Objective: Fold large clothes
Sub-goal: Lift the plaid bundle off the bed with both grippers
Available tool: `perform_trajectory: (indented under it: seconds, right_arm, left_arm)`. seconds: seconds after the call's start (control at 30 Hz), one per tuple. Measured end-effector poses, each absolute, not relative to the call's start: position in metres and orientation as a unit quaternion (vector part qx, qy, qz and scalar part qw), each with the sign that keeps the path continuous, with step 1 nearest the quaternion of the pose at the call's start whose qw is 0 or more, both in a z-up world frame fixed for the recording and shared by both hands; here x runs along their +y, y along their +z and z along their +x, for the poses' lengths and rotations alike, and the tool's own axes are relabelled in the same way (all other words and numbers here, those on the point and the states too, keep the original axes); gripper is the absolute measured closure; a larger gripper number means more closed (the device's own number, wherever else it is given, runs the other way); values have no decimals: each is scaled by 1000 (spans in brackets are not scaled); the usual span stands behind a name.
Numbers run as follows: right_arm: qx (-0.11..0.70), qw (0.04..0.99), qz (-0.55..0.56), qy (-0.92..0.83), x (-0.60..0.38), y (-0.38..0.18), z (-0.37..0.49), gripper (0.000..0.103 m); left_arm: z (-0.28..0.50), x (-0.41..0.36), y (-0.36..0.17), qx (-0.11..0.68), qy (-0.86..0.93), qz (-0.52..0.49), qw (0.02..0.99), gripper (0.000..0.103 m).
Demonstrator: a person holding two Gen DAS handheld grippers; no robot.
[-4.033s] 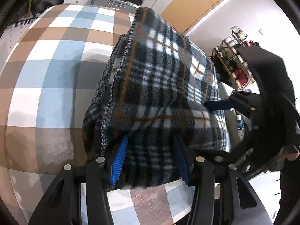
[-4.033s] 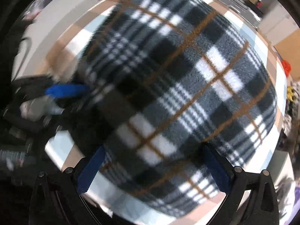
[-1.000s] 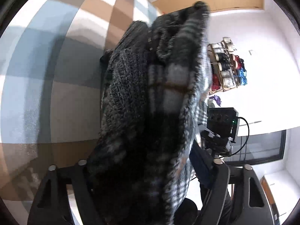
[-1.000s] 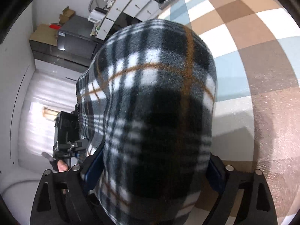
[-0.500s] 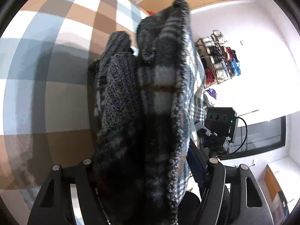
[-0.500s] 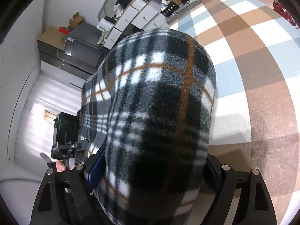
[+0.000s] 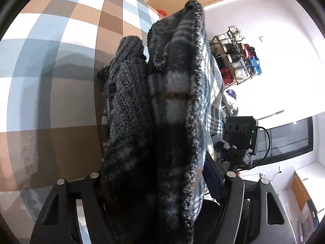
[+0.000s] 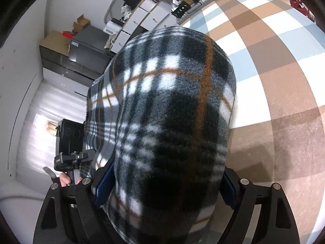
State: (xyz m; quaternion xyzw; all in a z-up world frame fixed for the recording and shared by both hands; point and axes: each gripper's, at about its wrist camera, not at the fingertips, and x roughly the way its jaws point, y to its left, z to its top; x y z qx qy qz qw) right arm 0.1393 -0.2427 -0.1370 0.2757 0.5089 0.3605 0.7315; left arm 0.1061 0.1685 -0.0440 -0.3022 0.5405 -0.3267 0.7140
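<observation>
Both grippers are being pointed downward at a slant over the checked surface (image 7: 61, 93), with the folded plaid garment (image 8: 172, 122) being carried between them, lifted clear of the surface so that its shadow is being cast below it. In the left wrist view, the left gripper (image 7: 160, 183) is being held with the bundle's stacked edges facing the camera: a dark knitted layer (image 7: 126, 101) is being pressed against the fleecy plaid layer, whose stitched hem is being shown as a curved rim. In the right wrist view, the right gripper (image 8: 164, 185) is being shown behind the rounded fold of the bundle. Wide open checked surface is being left to the left of the bundle in the left view and to the right of it in the right view; drawers (image 8: 142, 14) and a shelf (image 7: 237, 59) are being kept well apart at the room's edges. The left gripper's fingers are being held moderately wide and clamped on the thick bundle; the right gripper's blue pads (image 8: 104, 183) are being held wide, against the bundle's sides.
</observation>
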Motion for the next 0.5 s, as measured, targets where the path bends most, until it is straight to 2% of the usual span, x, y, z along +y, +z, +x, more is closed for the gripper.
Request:
perform_trajectory:
  seconds: [0.5]
  right_arm:
    - [479,750,273,366,-257,-113,111,21]
  left_arm:
    - [94,154,-24,529,-344,-302,714,37]
